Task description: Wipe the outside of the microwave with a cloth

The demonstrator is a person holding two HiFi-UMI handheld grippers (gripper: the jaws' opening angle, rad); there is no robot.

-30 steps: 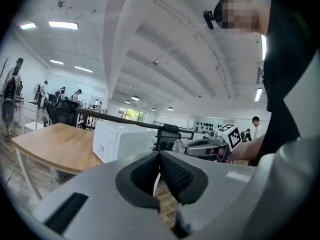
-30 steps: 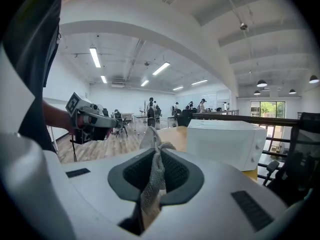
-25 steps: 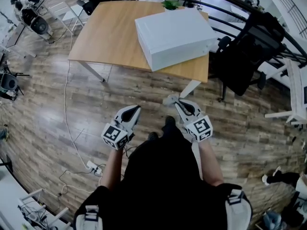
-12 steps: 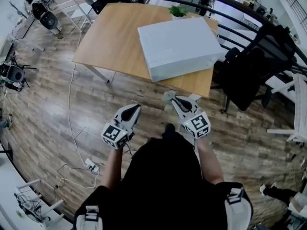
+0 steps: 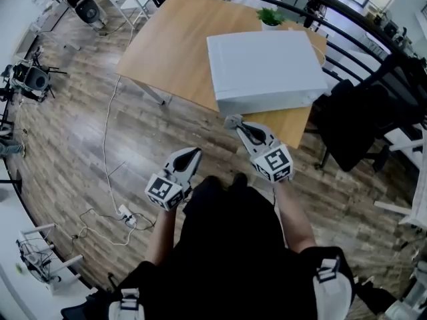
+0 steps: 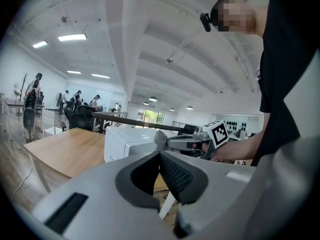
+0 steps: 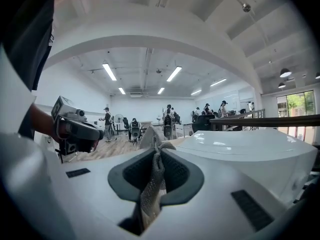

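Because the thin, mesh-textured grey cloth (image 7: 151, 184) is pinched only by a narrow fold in the right tongs (image 5: 235, 121), which are clamped on it, it could slip out or bunch up once it drags across the microwave (image 5: 263, 69), a smooth white box standing near the front edge of the pale wooden worktop (image 5: 167, 45). The left tongs (image 5: 193, 153) hang lower, their ribbed dark pads (image 6: 175, 176) pressed together on nothing, so nothing braces the box and a hard push might slide it on the slick wood.
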